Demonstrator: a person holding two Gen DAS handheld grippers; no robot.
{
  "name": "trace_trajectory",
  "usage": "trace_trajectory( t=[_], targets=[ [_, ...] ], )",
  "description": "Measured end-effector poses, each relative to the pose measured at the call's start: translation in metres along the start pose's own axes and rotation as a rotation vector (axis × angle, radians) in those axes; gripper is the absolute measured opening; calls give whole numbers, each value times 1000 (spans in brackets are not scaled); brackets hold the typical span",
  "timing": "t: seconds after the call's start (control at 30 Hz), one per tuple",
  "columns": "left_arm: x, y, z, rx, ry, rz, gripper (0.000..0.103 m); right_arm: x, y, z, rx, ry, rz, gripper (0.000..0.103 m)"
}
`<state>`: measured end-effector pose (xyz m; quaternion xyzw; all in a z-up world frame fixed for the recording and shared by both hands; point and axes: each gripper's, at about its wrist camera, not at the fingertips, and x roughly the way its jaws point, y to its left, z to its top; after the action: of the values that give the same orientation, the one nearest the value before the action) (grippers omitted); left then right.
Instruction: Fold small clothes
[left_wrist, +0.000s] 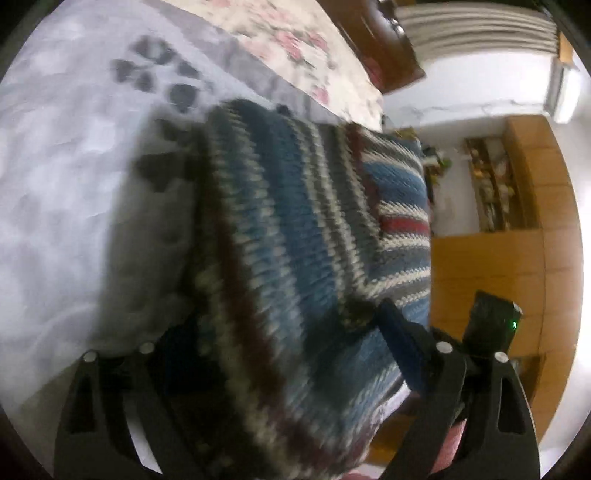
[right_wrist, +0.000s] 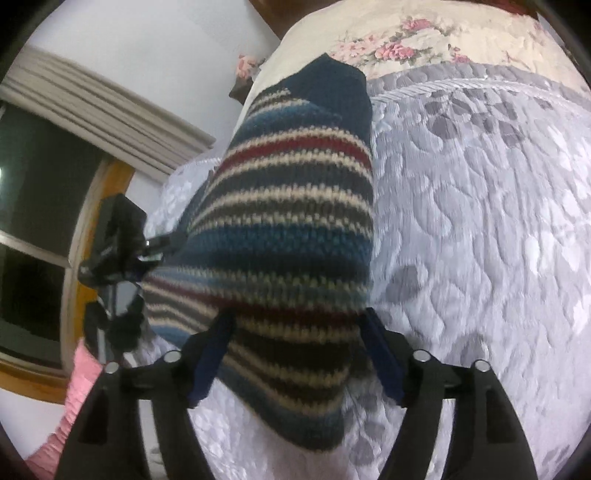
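Holding striped knit garment above quilted bed, we clamp both tools, left tool and right tool, onto its edge; soft, floppy, light; corners best.

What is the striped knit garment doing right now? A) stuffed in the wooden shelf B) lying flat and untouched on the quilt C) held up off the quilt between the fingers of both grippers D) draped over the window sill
C: the striped knit garment is pinched by the right gripper and the left gripper, and hangs above the grey quilt.
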<state>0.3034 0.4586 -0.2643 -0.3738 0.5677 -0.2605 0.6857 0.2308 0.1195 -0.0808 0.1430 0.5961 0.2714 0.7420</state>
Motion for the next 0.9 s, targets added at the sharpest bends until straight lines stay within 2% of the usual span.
trace_trajectory(
  t=[0.1, 0.2, 0.23, 0.3, 0.37, 0.4, 0.43, 0.5, 0.6, 0.73, 0.9],
  targets=[
    [10, -3, 2, 28, 23, -23, 90, 8, -1, 13, -11, 1, -3, 85],
    [16, -5, 0, 45, 20, -61, 90, 23, -7, 23, 6, 15, 28, 92],
    [18, -6, -3, 49, 13, -65, 89, 29, -11, 26, 24, 28, 44, 92],
    [20, -9, -8, 63, 7, -48, 80, 44, -22, 29, 68, 51, 108, 92],
    [20, -10, -14, 68, 1, -34, 71, 48, -27, 29, 92, 44, 151, 85],
    [20, -10, -17, 64, -6, -33, 63, 45, -26, 28, 81, 35, 151, 77],
    [19, -9, -20, 62, -9, -35, 60, 40, -24, 26, 68, 24, 157, 66],
    [16, -8, -28, 60, -24, -45, 52, 31, -23, 24, 64, 11, 185, 58],
    [12, -16, -39, 66, -54, -76, 48, 9, -15, 17, 34, -18, 197, 56],
    [18, -49, -60, 101, -74, -127, 47, -35, -16, 5, -1, -69, 210, 56],
    [38, -118, -88, 182, -86, -150, 47, -105, -39, -19, -39, -123, 195, 56]
  ],
)
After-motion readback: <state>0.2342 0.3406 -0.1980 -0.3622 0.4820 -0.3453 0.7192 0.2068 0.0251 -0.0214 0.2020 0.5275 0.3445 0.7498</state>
